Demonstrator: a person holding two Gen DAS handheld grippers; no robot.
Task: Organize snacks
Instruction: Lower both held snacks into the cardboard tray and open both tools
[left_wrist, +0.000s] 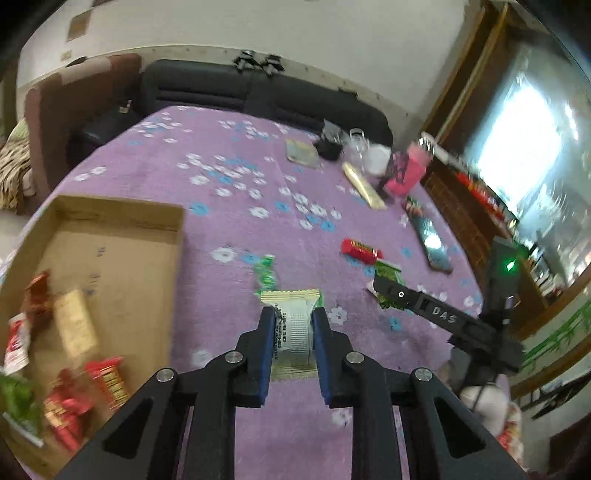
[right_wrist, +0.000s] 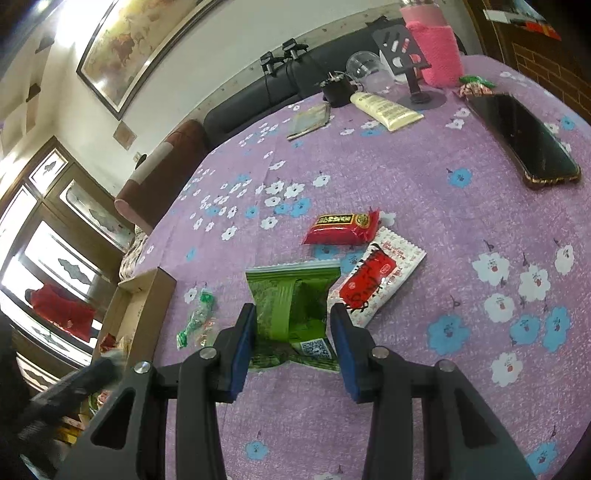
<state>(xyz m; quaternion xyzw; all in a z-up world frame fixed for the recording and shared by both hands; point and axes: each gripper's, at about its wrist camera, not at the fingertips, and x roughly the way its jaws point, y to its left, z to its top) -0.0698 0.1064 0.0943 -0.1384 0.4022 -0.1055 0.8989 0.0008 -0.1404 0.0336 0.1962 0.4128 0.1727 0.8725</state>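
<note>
Left wrist view: my left gripper (left_wrist: 294, 325) pinches the gold-edged white foil snack packet (left_wrist: 293, 334) across its middle; light, crinkly, slippery, so I grip mid-body.

home living room | shown by black sofa (left_wrist: 258, 92) at far side | framed painting (right_wrist: 136, 40) hung on wall | wooden glass-door cabinet (right_wrist: 55, 221) at left

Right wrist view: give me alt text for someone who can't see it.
The right gripper straddles a green snack packet on a purple flowered tablecloth, pads not clearly touching. A red packet and a red-and-white packet lie just beyond; a cardboard box sits left.
</note>
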